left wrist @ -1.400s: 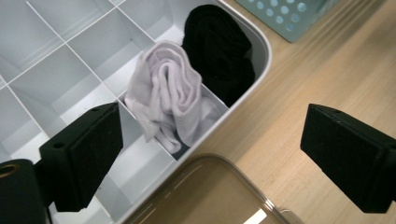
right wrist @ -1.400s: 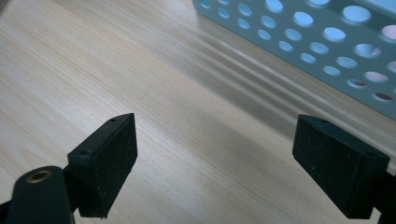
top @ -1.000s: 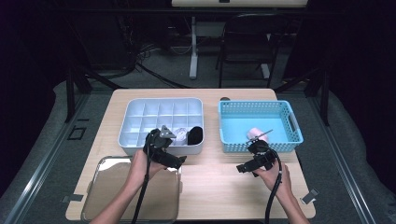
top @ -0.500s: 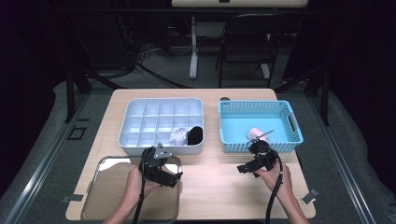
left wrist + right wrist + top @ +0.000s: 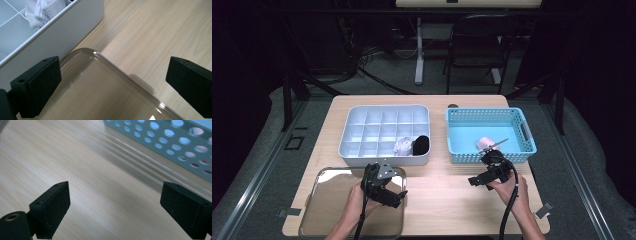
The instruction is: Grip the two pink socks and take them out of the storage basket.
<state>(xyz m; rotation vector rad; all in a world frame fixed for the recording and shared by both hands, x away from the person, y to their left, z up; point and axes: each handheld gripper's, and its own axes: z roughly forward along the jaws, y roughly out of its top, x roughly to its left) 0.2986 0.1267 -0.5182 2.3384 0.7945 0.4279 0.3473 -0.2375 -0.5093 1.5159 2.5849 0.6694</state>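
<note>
A white compartment box [image 5: 384,131] sits left of centre, with a white rolled cloth [image 5: 402,146] and a black item [image 5: 421,145] in its front-row cells. My left gripper [image 5: 387,189] hovers open and empty over the far right corner of a clear tray [image 5: 329,205]. In the left gripper view its open jaws [image 5: 112,82] frame the clear tray corner [image 5: 117,75], with the box wall [image 5: 62,32] and white cloth [image 5: 41,10] at upper left. My right gripper [image 5: 476,180] stands open and empty above bare wood, just in front of the blue basket [image 5: 462,131]. The right gripper view [image 5: 116,200] shows the perforated basket wall [image 5: 162,142] ahead.
A pink item [image 5: 484,143] and a thin stick lie inside the blue basket. Bare wooden tabletop [image 5: 437,195] stretches between the two grippers. The table's front edge is close behind both hands.
My left gripper has pulled back from the box's front row toward the person and now hangs over the tray corner. The right gripper has stayed put.
</note>
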